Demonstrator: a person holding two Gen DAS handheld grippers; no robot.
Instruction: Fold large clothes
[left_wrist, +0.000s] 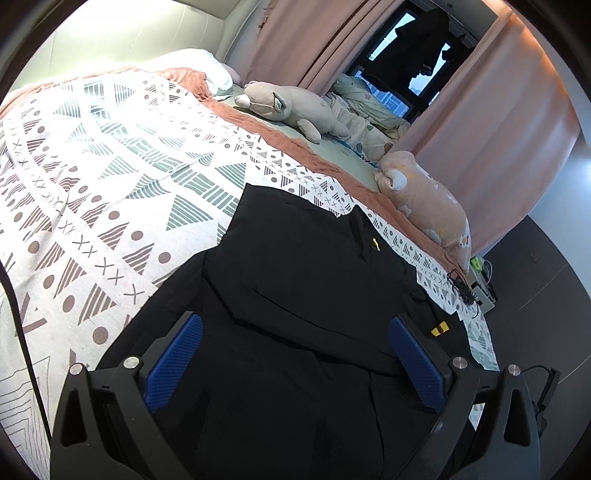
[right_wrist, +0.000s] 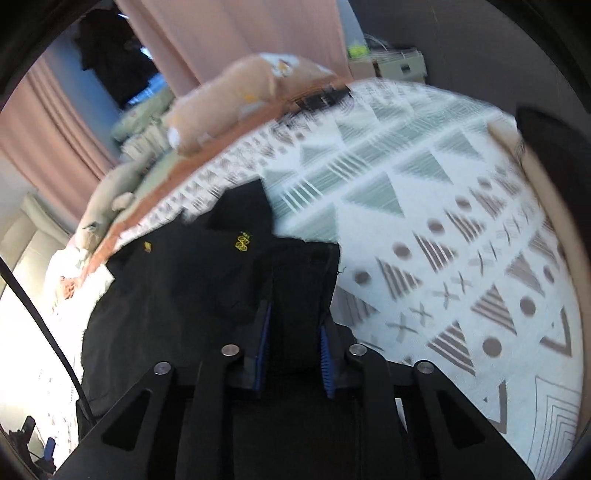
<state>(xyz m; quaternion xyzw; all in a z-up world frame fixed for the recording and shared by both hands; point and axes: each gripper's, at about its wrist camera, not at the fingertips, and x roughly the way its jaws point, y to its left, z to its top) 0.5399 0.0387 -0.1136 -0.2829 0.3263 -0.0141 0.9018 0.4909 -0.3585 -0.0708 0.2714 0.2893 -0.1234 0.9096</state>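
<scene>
1. The black garment (left_wrist: 295, 295) lies spread on a patterned bedspread (left_wrist: 110, 192) with grey and green triangles, dots and crosses; its near part runs under both grippers and out of the bottom of each view, so its full outline and what kind of garment it is cannot be settled.
2. Small yellow marks show on the dark cloth: a printed emblem (right_wrist: 242, 242) and a little patch in the right wrist view, and a yellow tag (left_wrist: 439, 329) near the bed's edge in the left wrist view. None is sharp enough to read.
3. The left gripper (left_wrist: 295, 354) has its jaws wide apart, its blue pads (left_wrist: 173, 363) standing clear over the garment with nothing between them pressed.
4. The right gripper (right_wrist: 293, 350) has its jaws drawn close together on a raised fold of the black garment, and the cloth fills the narrow gap between the blue pads (right_wrist: 263, 354).
5. The right wrist view is smeared by motion, so the far bed edge and the things on it are vague.
6. A grey plush toy (left_wrist: 291, 107) and a pink plush toy (left_wrist: 428, 199) lie along the far side of the bed in front of pink curtains (left_wrist: 480, 110).
7. A dark shape hanging in the window (left_wrist: 417, 48) is a silhouette only.
8. A small black tangle (left_wrist: 461, 284), perhaps a cable, sits at the bed corner, too small to identify.
</scene>
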